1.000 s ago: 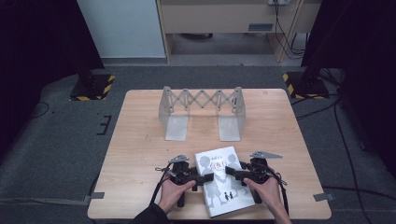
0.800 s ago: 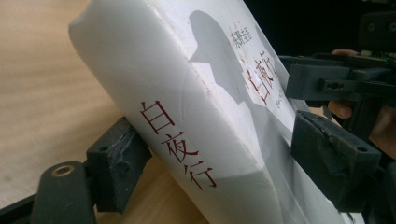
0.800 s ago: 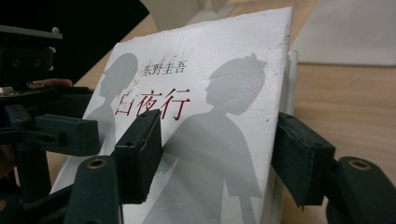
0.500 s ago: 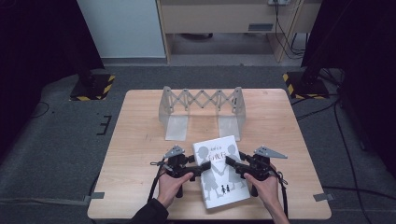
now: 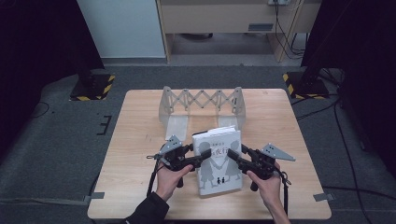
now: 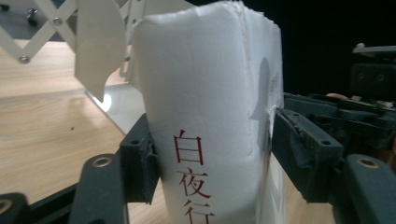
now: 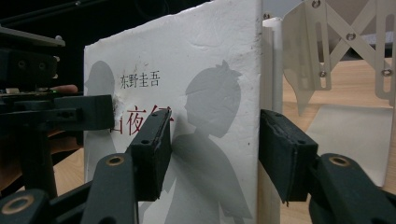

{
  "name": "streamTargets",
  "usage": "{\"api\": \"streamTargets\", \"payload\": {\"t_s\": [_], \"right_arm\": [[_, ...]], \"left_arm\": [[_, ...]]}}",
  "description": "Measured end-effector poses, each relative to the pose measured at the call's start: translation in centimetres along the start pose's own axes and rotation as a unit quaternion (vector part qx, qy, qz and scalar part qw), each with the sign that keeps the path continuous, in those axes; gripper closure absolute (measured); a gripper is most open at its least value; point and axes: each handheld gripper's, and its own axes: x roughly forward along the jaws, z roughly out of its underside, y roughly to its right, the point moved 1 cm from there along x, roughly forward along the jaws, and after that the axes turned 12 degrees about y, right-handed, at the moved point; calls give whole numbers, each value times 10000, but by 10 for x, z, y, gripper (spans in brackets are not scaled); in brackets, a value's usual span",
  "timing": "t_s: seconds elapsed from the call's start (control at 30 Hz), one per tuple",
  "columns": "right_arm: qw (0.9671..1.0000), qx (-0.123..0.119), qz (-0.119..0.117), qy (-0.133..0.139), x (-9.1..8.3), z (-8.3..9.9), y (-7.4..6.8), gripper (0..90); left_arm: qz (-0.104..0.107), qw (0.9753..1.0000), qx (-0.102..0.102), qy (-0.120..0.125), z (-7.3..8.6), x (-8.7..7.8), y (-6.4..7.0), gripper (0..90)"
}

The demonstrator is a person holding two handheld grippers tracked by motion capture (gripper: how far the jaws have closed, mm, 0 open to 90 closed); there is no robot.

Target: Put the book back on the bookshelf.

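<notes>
A white book (image 5: 217,173) with grey silhouettes and red characters on its cover is held tilted up above the table (image 5: 140,135), top edge toward the rack. My left gripper (image 5: 202,157) is shut on its spine side, my right gripper (image 5: 233,158) on its page-edge side. In the left gripper view the jaws clamp the spine (image 6: 205,93) from both sides, left gripper (image 6: 212,154). In the right gripper view the right gripper (image 7: 215,149) pinches the cover (image 7: 187,60) and the back near the fore edge.
A white scissor-style expanding book rack (image 5: 201,100) with two upright end plates stands at the far middle of the table, just beyond the book. Bare wood lies left and right of it. Dark floor, cables and a cabinet surround the table.
The book has gone from lying flat near the front edge to raised and tilted up. Both grippers carried it up and forward toward the rack.
</notes>
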Motion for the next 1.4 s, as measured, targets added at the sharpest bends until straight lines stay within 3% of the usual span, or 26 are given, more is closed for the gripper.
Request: {"api": "streamTargets", "payload": {"t_s": [0.2,0.4,0.47,0.57,0.8,0.93,1.07,1.23,1.4], "right_arm": [[9999,14,-70,100,-3,2,3,482],[9998,-56,-181,91,-5,1,4,489],[9996,-90,-256,80,-6,1,3,489],[9993,-106,-342,73,-5,0,1,487],[9994,-62,-351,7,-6,0,3,545],[10000,8,-80,8,-15,-2,14,506],[9991,-35,396,-129,-25,0,31,460],[9931,-250,993,-578,-31,7,46,431],[9873,-473,1291,-800,-34,10,54,424]], "left_arm": [[366,9992,-120,135,3,5,-5,243],[585,9982,34,-117,0,11,-3,222],[623,9975,185,-268,-1,13,-1,228],[671,9971,146,-330,-1,14,-2,366],[705,9974,-41,-153,2,7,-5,449],[691,9970,-283,-202,2,2,-8,479],[690,9966,-326,-303,-2,3,-7,489],[657,9970,-182,-355,-9,6,-3,498],[556,9976,226,-333,-20,6,0,509]]}}
